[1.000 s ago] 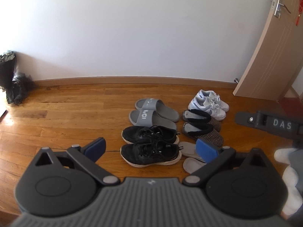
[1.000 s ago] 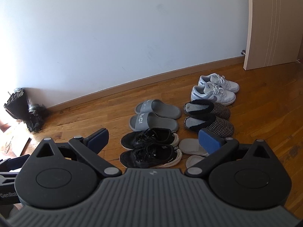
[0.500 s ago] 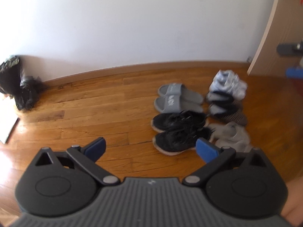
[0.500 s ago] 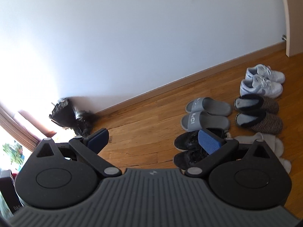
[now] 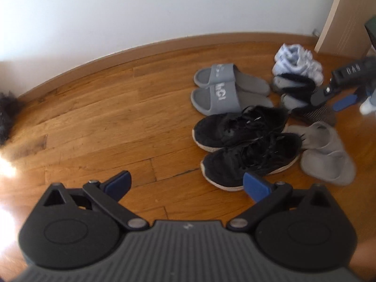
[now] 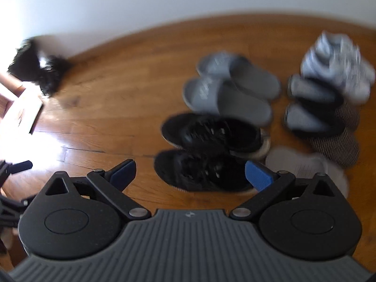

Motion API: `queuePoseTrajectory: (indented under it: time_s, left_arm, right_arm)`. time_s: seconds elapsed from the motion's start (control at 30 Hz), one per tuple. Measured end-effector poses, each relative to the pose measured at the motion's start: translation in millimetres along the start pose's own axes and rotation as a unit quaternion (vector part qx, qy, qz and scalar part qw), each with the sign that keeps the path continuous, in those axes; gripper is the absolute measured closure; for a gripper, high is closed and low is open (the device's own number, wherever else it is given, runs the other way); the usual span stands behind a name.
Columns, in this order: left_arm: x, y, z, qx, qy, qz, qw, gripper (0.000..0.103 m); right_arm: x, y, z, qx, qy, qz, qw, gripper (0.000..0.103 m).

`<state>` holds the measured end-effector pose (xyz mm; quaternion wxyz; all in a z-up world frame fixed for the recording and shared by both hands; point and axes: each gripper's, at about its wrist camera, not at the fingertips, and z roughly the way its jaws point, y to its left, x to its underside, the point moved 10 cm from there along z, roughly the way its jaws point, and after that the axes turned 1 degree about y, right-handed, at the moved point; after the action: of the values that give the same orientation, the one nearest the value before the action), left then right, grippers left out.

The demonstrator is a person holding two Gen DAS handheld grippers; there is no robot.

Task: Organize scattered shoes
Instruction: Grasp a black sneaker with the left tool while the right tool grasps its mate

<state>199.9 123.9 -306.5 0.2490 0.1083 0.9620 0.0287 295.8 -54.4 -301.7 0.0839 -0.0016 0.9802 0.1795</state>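
Honey-brown plank flooring [image 5: 94,122] spreads out from a white wall [image 5: 164,7] and carries the whole cluster of footwear, five pairs set in two short columns right of centre. Largest are the black lace-up sneakers with pale soles [image 5: 244,141], lying side by side nearest both cameras; behind them sit the grey rubber slides with white lettering [image 5: 223,91]. In the right-hand column, from the wall forward, stand the white low-top sneakers [image 5: 296,58], the black fleece-lined houndstooth slippers [image 5: 303,96] and the flat beige fabric slippers [image 5: 326,157], which lie touching the sneaker heels. Left gripper [image 5: 185,184] and right gripper [image 6: 190,172] both hang above the floor with blue-padded fingers spread wide, grasping nothing; the right one also shows at the edge of the left view. Pairs appear matched, so the job looks nearly complete. Risk, as a judgement: both views are motion-blurred, and a low sweep could knock the near black sneaker out of line.
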Motion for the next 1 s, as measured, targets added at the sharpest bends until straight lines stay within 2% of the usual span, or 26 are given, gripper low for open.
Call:
queuePoseTrajectory:
  time_s: [0.1, 0.13, 0.23, 0.27, 0.3, 0.33, 0.4, 0.43, 0.5, 0.63, 0.67, 0.7, 0.77, 0.8, 0.87, 0.9, 0.97, 1.0]
  left_arm:
    - [-3, -18, 20, -0.003, -0.026, 0.084, 0.9961, 0.000]
    - [-6, -33, 30, 0.010, -0.041, 0.143, 0.9889, 0.000]
    - [-11, -71, 56, 0.037, -0.081, 0.289, 0.9531, 0.000]
    - [-13, -87, 65, 0.039, -0.102, 0.348, 0.9311, 0.000]
    - [-15, -97, 72, 0.036, -0.118, 0.382, 0.9159, 0.000]
    - [-20, -108, 80, 0.033, -0.132, 0.404, 0.9047, 0.000]
    - [-38, -126, 95, 0.039, -0.150, 0.412, 0.8980, 0.000]
    - [-47, -135, 103, 0.047, -0.155, 0.409, 0.8978, 0.000]
    - [-60, -152, 125, 0.080, -0.148, 0.394, 0.9038, 0.000]
    - [-68, -176, 172, 0.096, -0.131, 0.400, 0.9022, 0.003]
    - [-72, -182, 188, 0.104, -0.121, 0.395, 0.9049, 0.003]
    - [-77, -186, 200, 0.126, -0.106, 0.374, 0.9128, 0.006]
    - [-84, -188, 216, 0.183, -0.062, 0.302, 0.9337, 0.034]
    - [-86, -186, 220, 0.211, -0.043, 0.265, 0.9399, 0.051]
    - [-87, -181, 221, 0.229, -0.038, 0.224, 0.9466, 0.058]
    - [-87, -175, 218, 0.225, -0.047, 0.211, 0.9501, 0.063]
    - [-87, -164, 211, 0.220, -0.058, 0.180, 0.9570, 0.075]
    - [-89, -159, 209, 0.216, -0.064, 0.163, 0.9607, 0.084]
  right_arm:
    - [-4, -43, 41, 0.004, 0.025, 0.107, 0.994, 0.006]
    - [-5, -54, 47, 0.008, 0.024, 0.130, 0.991, 0.006]
    - [5, -87, 49, 0.003, 0.016, 0.174, 0.985, 0.006]
    - [10, -96, 49, 0.003, 0.019, 0.175, 0.984, 0.006]
    - [13, -102, 47, 0.004, 0.021, 0.175, 0.984, 0.006]
    - [21, -111, 42, 0.007, 0.018, 0.175, 0.984, 0.005]
    - [36, -128, 34, 0.013, 0.014, 0.179, 0.984, 0.005]
    - [44, -137, 31, 0.017, 0.016, 0.184, 0.983, 0.005]
    - [60, -152, 28, 0.024, 0.024, 0.197, 0.980, 0.005]
    - [70, -168, 32, 0.022, 0.041, 0.201, 0.979, 0.005]
    - [69, -173, 34, 0.021, 0.041, 0.196, 0.979, 0.005]
    - [69, -174, 34, 0.023, 0.040, 0.192, 0.980, 0.005]
    - [71, -176, 32, 0.026, 0.041, 0.187, 0.981, 0.005]
    - [70, -177, 34, 0.026, 0.041, 0.186, 0.981, 0.005]
    - [67, -182, 38, 0.023, 0.039, 0.187, 0.981, 0.005]
    - [67, -183, 38, 0.022, 0.041, 0.187, 0.981, 0.005]
    - [69, -182, 38, 0.017, 0.044, 0.183, 0.982, 0.005]
    - [67, -182, 39, 0.017, 0.045, 0.182, 0.982, 0.005]
